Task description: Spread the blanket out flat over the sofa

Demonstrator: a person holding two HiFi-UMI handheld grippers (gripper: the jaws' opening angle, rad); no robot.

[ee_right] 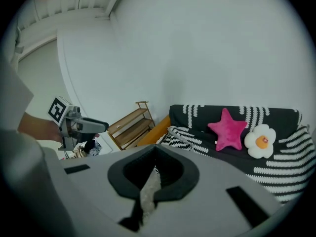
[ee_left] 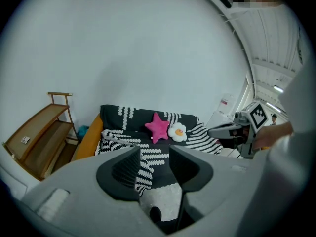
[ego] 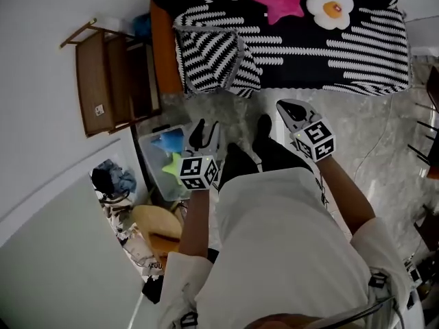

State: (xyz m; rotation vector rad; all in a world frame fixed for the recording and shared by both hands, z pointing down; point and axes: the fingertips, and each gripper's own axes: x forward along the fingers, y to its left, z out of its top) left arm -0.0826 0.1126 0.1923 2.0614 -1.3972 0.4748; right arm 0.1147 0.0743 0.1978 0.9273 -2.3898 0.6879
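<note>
Left gripper [ego: 204, 134] we are holding with its jaws apart, nothing between them; we are carrying the right gripper [ego: 291, 112] beside it with jaws pressed together and empty; the blanket [ego: 212, 57] is lying well ahead of both, untouched, partly bunched on the sofa [ego: 164, 46], its folded heap sitting straight beyond the left gripper.
</note>
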